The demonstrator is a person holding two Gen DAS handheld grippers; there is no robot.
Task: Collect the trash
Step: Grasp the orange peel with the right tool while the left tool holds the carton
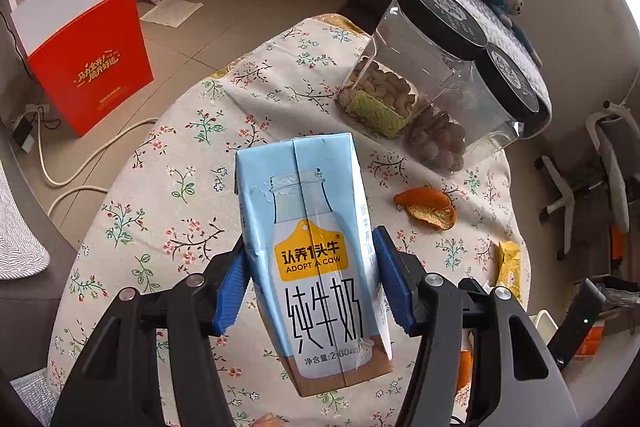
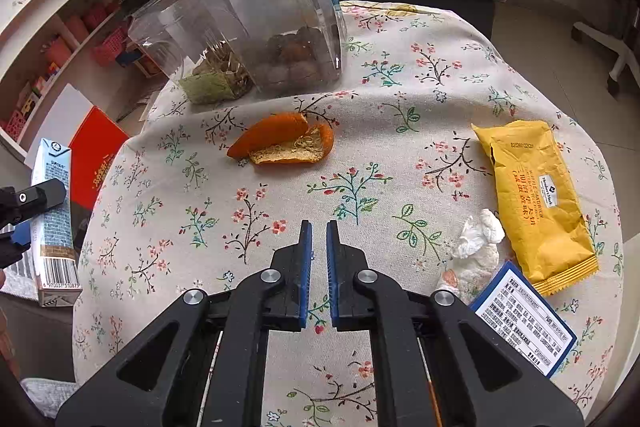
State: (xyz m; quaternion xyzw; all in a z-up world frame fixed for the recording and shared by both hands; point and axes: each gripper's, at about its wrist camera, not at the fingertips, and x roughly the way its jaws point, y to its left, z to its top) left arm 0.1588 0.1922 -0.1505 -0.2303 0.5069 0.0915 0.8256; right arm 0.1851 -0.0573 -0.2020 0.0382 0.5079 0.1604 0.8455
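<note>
left tool (image 1: 310,281) pinching milk carton (image 1: 316,267) | right tool (image 2: 317,235) pressed together, empty

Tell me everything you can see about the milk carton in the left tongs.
The milk carton is a slim, light-blue paper box with a printed white bottle, a yellow label reading "ADOPT A COW", black Chinese characters and a brown band at one end. A barcode shows on its side in the right wrist view. The left tongs clamp its sides with blue pads, holding it tilted above the floral tablecloth.
</note>
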